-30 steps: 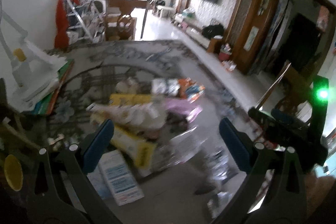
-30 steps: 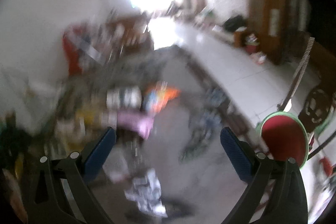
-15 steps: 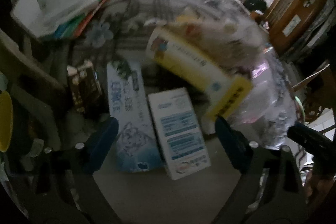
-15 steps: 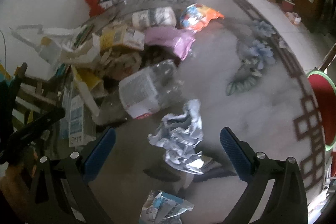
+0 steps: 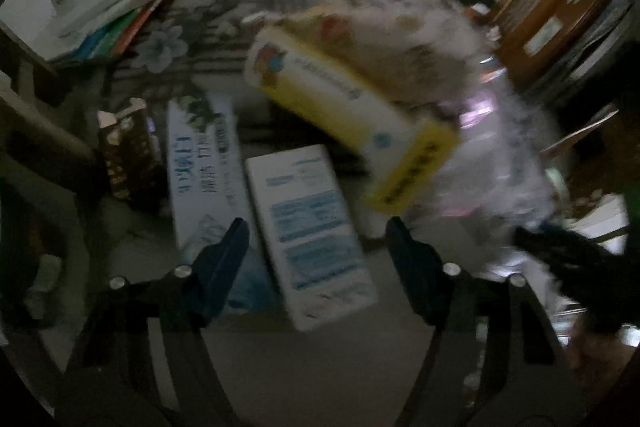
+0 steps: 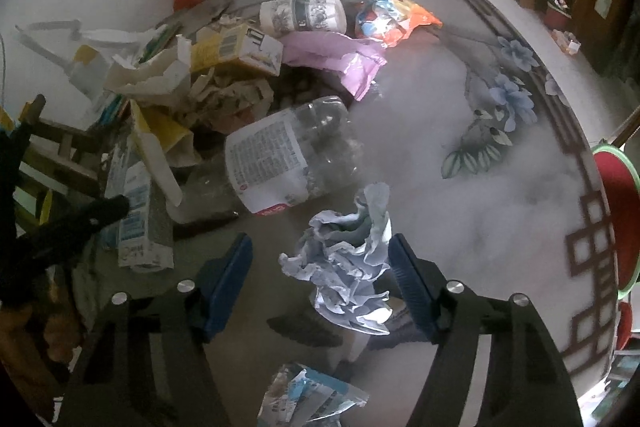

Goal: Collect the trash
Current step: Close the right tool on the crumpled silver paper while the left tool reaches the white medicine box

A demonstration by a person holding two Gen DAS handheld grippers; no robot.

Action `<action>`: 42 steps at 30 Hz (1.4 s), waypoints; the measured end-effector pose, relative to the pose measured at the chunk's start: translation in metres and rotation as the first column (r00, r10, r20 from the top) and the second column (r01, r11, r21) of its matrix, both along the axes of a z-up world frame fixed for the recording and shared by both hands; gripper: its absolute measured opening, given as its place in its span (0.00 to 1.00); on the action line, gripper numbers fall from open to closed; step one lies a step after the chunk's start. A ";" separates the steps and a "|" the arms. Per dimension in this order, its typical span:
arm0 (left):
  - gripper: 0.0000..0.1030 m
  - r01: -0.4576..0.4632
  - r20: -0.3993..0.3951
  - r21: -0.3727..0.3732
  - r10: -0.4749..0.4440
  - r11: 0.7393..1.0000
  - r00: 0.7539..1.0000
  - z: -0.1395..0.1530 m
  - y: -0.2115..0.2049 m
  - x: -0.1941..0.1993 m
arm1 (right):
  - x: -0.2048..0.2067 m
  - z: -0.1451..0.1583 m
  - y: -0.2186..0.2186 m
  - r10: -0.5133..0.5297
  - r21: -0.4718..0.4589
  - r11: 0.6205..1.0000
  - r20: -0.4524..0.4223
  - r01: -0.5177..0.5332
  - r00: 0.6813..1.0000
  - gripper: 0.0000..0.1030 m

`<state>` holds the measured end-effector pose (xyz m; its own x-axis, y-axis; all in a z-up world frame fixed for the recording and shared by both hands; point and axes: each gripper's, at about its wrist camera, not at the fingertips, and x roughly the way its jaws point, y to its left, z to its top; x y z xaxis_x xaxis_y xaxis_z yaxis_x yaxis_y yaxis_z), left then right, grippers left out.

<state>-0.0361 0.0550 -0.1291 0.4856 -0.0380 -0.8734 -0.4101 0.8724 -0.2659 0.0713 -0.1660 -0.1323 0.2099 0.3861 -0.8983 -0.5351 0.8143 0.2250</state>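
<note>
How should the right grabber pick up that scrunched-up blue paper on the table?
Best to pinch the crumpled paper across its thick middle, coming down from above. It stands in a loose, tall bunch, and the right gripper already has a finger on each side, its jaws closing with the paper between them. The right pad looks at its edge; the left has a gap. The thin top flap would probably just bend.

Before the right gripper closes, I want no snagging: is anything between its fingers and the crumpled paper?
Nothing visible is. The crumpled paper sits between the right gripper's closing jaws, nearer the right-hand finger, clear of the plastic bottle beyond it.
</note>
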 end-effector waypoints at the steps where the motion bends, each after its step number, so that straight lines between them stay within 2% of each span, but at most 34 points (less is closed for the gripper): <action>1: 0.66 0.026 -0.001 -0.020 -0.026 0.999 1.000 0.001 -0.003 0.000 | 0.001 0.000 0.000 -0.002 0.003 1.000 -0.002 0.002 1.000 0.66; 3: 0.66 0.035 -0.017 -0.055 -0.036 0.998 0.999 -0.005 -0.005 -0.002 | 0.004 0.000 -0.001 -0.008 0.009 1.000 -0.004 0.008 1.000 0.66; 5: 0.68 -0.005 -0.040 -0.067 0.002 0.998 0.999 -0.015 0.000 -0.006 | 0.005 0.001 0.000 -0.008 0.013 1.000 -0.002 0.008 1.000 0.66; 8: 0.68 -0.017 -0.037 -0.042 0.016 0.999 0.999 -0.014 0.005 -0.008 | 0.006 0.001 0.000 -0.008 0.015 1.000 -0.005 0.008 1.000 0.66; 10: 0.70 -0.028 -0.051 0.004 0.028 1.000 0.998 -0.015 0.010 -0.006 | 0.006 0.000 0.001 -0.008 0.011 1.000 -0.007 0.008 1.000 0.66; 15: 0.70 -0.076 -0.062 0.023 0.077 0.997 0.995 -0.014 0.025 -0.006 | 0.007 -0.001 -0.001 -0.022 0.013 1.000 -0.012 0.022 1.000 0.67; 20: 0.70 -0.017 -0.051 -0.054 0.015 0.998 0.999 -0.014 0.009 -0.003 | 0.010 -0.003 -0.006 -0.042 0.025 0.999 -0.022 0.042 0.999 0.67; 22: 0.70 0.003 -0.069 -0.057 -0.007 0.998 0.998 -0.021 0.000 0.003 | 0.009 -0.003 -0.007 -0.037 0.026 0.999 -0.019 0.037 0.999 0.67; 26: 0.70 -0.026 -0.127 -0.076 0.017 0.997 0.992 -0.038 -0.001 0.011 | 0.007 -0.005 -0.007 -0.027 0.020 0.999 -0.018 0.028 0.999 0.67; 27: 0.68 -0.040 -0.133 -0.091 0.028 0.995 0.991 -0.042 0.002 0.013 | 0.007 -0.005 -0.008 -0.028 0.017 0.999 -0.015 0.028 1.000 0.67; 28: 0.58 -0.047 -0.133 -0.097 0.033 0.994 0.991 -0.044 0.003 0.014 | 0.006 -0.004 -0.008 -0.029 0.015 0.999 -0.011 0.029 1.000 0.67; 31: 0.57 -0.043 -0.116 -0.091 0.032 0.995 0.993 -0.041 0.004 0.015 | 0.006 -0.003 -0.014 -0.043 0.017 0.999 -0.004 0.043 0.999 0.67; 34: 0.57 -0.035 -0.061 -0.051 0.032 0.998 0.998 -0.027 0.000 0.012 | 0.009 -0.005 -0.018 -0.053 0.016 0.998 -0.011 0.053 0.999 0.67; 37: 0.57 -0.037 -0.014 -0.003 0.037 0.999 0.999 -0.011 -0.003 0.009 | 0.011 -0.016 -0.016 -0.047 0.015 0.999 -0.054 0.048 0.997 0.67; 38: 0.56 -0.042 -0.001 0.012 0.042 0.999 0.999 -0.006 -0.002 0.009 | 0.011 -0.020 -0.015 -0.044 0.020 0.999 -0.071 0.045 0.997 0.65; 39: 0.56 -0.045 0.009 0.022 0.045 0.999 0.999 -0.003 -0.004 0.007 | 0.011 -0.021 -0.013 -0.037 0.021 0.999 -0.074 0.039 0.997 0.49; 42: 0.56 -0.059 0.056 0.067 0.055 0.996 0.997 0.013 -0.007 0.004 | 0.010 -0.015 -0.011 -0.018 0.029 0.999 -0.044 0.019 0.999 0.40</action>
<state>-0.0318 0.0485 -0.1157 0.5321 0.0501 -0.8452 -0.4459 0.8652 -0.2294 0.0812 -0.1774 -0.1473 0.1779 0.4092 -0.8949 -0.5089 0.8166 0.2723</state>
